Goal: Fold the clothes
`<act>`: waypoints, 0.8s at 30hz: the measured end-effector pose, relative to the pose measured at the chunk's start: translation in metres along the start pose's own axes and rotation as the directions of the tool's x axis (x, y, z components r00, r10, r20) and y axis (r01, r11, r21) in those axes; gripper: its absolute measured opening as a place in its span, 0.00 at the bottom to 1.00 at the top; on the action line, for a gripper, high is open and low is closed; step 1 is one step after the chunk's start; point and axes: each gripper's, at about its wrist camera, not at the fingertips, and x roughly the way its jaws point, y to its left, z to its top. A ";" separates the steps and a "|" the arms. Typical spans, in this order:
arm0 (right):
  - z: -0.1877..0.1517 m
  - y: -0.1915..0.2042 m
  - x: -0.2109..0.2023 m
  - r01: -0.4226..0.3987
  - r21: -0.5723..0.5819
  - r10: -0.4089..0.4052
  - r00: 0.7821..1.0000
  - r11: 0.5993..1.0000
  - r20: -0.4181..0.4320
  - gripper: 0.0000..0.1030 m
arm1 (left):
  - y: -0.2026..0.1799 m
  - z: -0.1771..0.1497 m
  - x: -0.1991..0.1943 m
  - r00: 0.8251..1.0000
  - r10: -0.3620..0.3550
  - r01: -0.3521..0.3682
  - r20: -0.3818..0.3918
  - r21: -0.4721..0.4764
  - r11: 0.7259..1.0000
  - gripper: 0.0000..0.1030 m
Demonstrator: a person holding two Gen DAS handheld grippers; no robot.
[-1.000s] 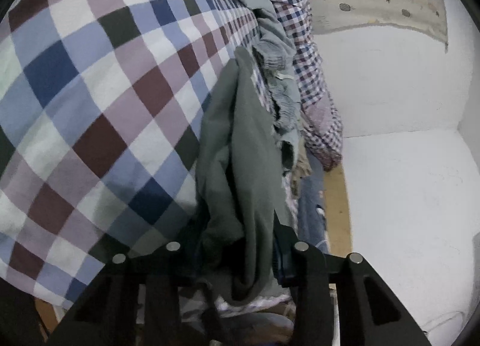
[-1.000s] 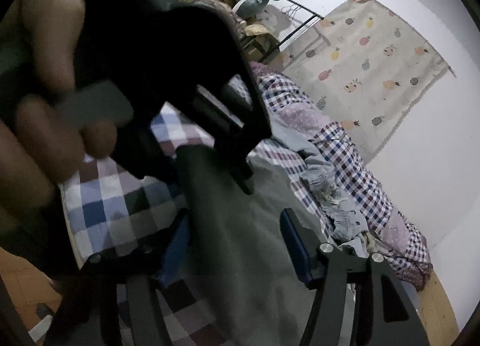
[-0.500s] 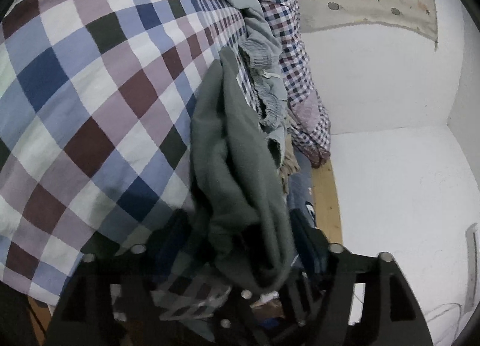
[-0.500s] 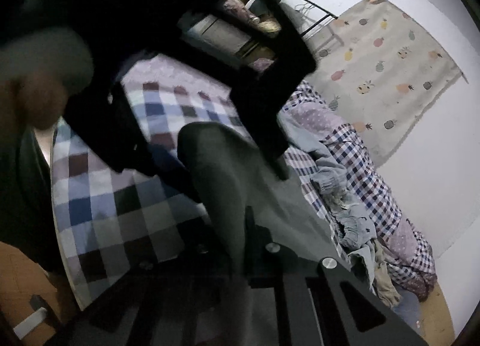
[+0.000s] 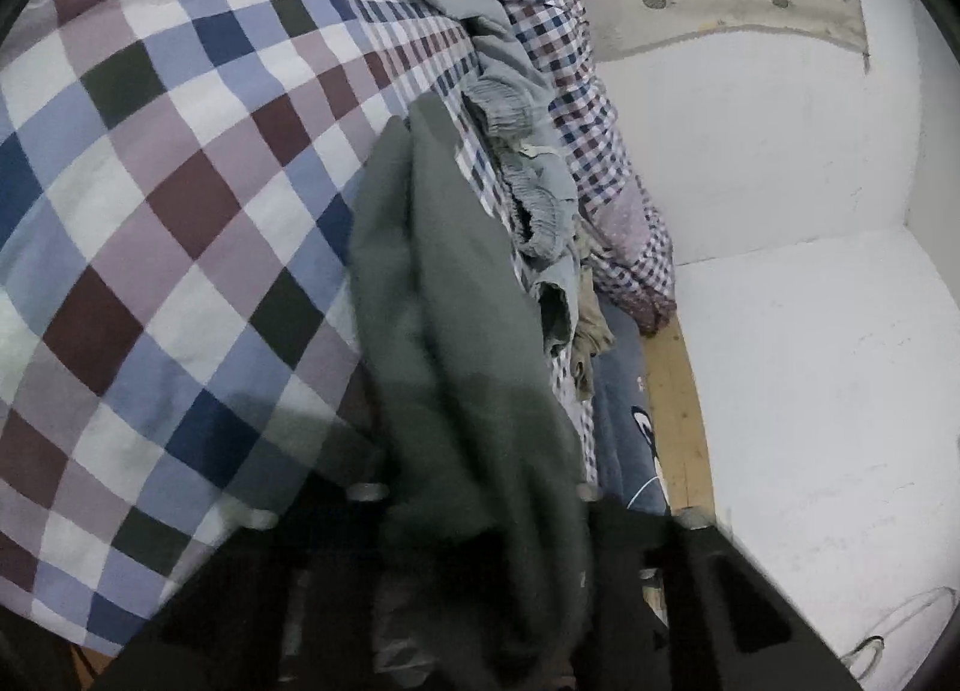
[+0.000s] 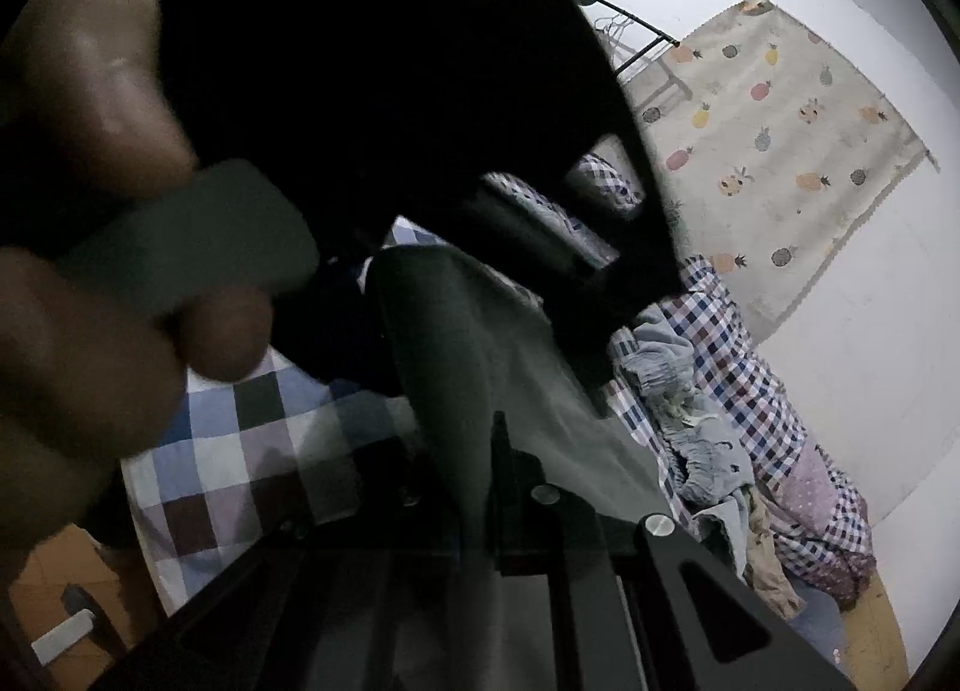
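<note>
Grey-green garment [image 5: 444, 295] is bunched in a long ridge on the checked bedspread [image 5: 150, 199], running up from both my tools. My left gripper [image 5: 480, 517] is closing with that cloth between its fingers; blur hides whether the pads press yet, looks so. My right gripper [image 6: 498, 487] is clamped on the same garment. Pile of other clothes [image 5: 528, 163] lies just beside it, by the white wall [image 5: 750, 151].
</note>
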 end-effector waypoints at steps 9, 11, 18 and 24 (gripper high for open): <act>-0.019 0.006 -0.012 0.089 0.000 -0.089 0.996 0.996 -0.028 0.47 | -0.012 0.011 0.001 0.997 -0.074 0.074 0.003 -0.011 0.997 0.10; -0.031 0.006 -0.011 0.137 -0.022 -0.139 0.988 0.990 -0.067 0.49 | -0.014 0.013 0.001 0.996 -0.089 0.089 0.001 -0.016 0.996 0.10; -0.093 -0.036 0.011 0.269 -0.017 -0.266 0.938 0.963 -0.222 0.49 | -0.020 0.018 0.001 0.989 -0.146 0.146 0.013 -0.043 0.988 0.09; -0.159 -0.079 0.003 0.352 -0.035 -0.341 0.867 0.935 -0.364 0.49 | -0.020 0.024 -0.001 0.984 -0.174 0.176 0.033 -0.073 0.982 0.09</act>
